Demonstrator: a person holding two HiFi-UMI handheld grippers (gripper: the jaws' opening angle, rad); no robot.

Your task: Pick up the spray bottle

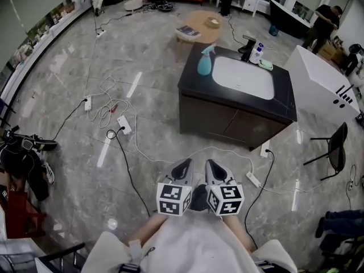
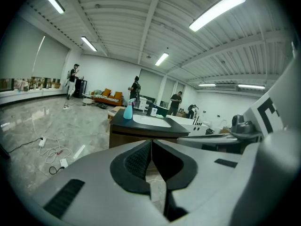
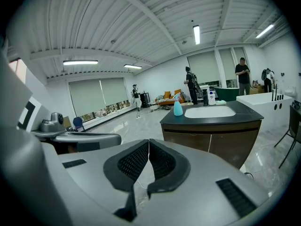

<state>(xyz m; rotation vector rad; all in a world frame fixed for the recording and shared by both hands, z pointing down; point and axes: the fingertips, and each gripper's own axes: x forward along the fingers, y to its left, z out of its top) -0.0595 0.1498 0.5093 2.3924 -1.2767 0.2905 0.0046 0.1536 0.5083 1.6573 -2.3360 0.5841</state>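
Observation:
A light-blue spray bottle (image 1: 204,61) stands upright on the left rear corner of a dark vanity counter (image 1: 190,79), beside its white sink basin (image 1: 243,77). It shows small and far off as the spray bottle (image 2: 128,110) in the left gripper view and the spray bottle (image 3: 178,107) in the right gripper view. My left gripper (image 1: 181,169) and right gripper (image 1: 215,170) hang side by side close to my body, well short of the vanity. Both are shut, tips touching, with nothing between them: left gripper (image 2: 151,141), right gripper (image 3: 148,141).
Cables and power strips (image 1: 124,124) trail over the marble floor left of the vanity. A black chair (image 1: 334,148) and a white bathtub (image 1: 322,84) stand at the right. A round wooden table (image 1: 201,26) sits behind the vanity. A black faucet (image 1: 247,46) and a white pump bottle (image 1: 257,52) stand on the counter. People stand at the far end.

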